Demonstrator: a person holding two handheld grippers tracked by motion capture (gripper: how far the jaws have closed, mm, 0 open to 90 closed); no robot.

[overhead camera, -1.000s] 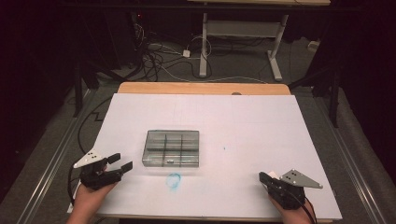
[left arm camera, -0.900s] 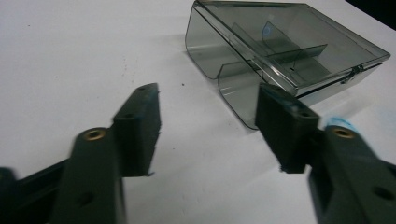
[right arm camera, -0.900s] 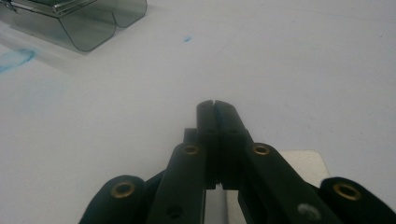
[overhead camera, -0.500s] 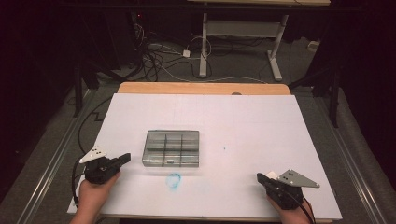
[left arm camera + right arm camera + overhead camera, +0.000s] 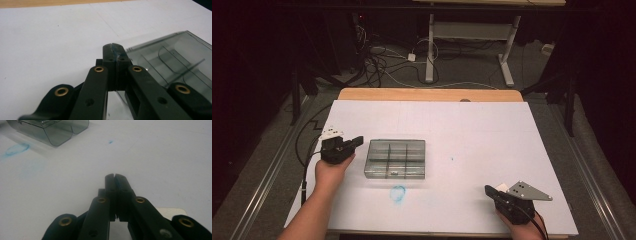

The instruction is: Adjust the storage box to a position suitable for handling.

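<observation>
Left claw (image 5: 354, 141) sits just off the left edge of the clear compartment box (image 5: 395, 158), tips pointed at it. In the left gripper view the jaws are pressed flat together with nothing between them, tips level with the box's near-left corner (image 5: 160, 57); can't tell if they actually touch the wall.

Box is left of centre on the white table (image 5: 492, 135), lid shut as far as I can see, dividers visible through it, some small item in a near compartment, too small to name. Blue ring smudge (image 5: 398, 194) on the table just near of the box.

Right claw (image 5: 488, 190) is parked at the near right edge, well apart from the box, jaws also fully closed and empty.

My read: approach step, left side making first contact with the box. With closed jaws it looks like a push or a steadying touch rather than a grasp. Next move needs the tips set square on the side wall, low, so the box slides and doesn't tip. Any grip needs the jaws opened first.
</observation>
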